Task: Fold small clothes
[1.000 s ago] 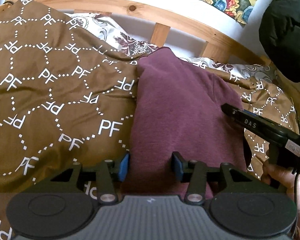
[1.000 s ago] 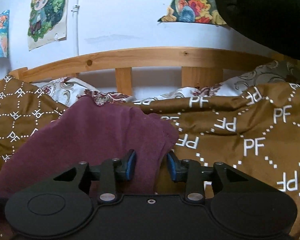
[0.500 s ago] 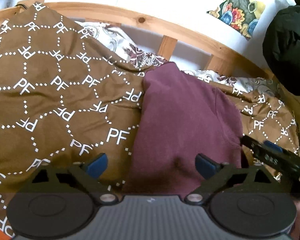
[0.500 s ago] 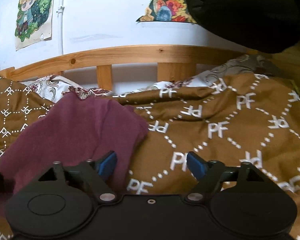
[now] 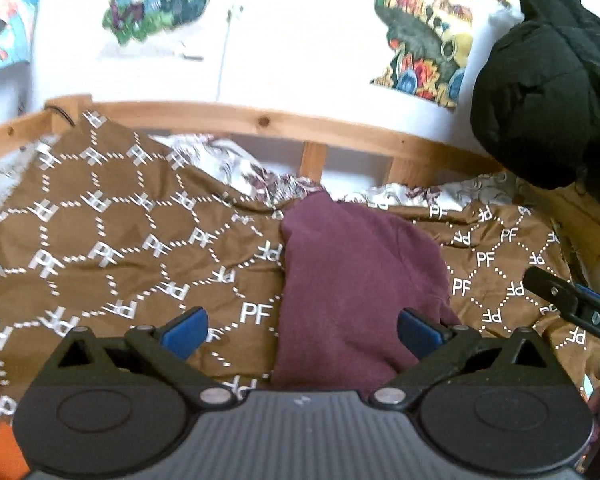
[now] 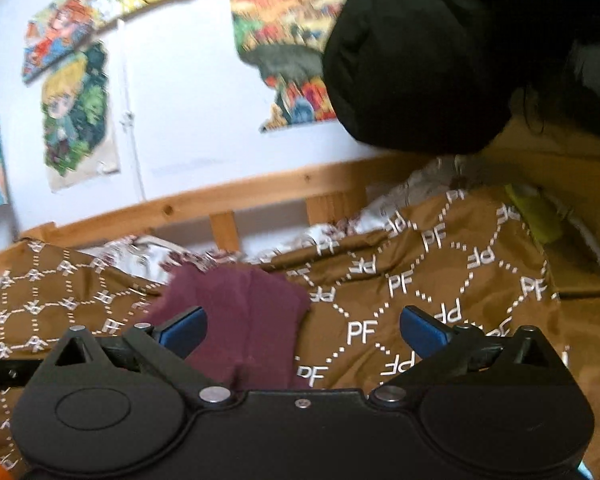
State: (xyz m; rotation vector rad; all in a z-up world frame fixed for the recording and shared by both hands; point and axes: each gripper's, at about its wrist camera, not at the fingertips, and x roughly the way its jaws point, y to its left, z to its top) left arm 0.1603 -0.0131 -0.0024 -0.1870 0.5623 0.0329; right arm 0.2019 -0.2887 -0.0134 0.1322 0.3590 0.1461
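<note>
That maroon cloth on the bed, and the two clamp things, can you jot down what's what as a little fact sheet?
garment: maroon cloth, folded, lying flat on the brown PF-print bedspread
left gripper: open, holding nothing, garment's near edge between its blue pads
right gripper: open, holding nothing, garment toward its left pad
behind: wooden bed rail, posters on the wall
upper right: black padded jacket

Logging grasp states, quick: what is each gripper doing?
Left gripper: open, holding nothing.
Right gripper: open, holding nothing.
</note>
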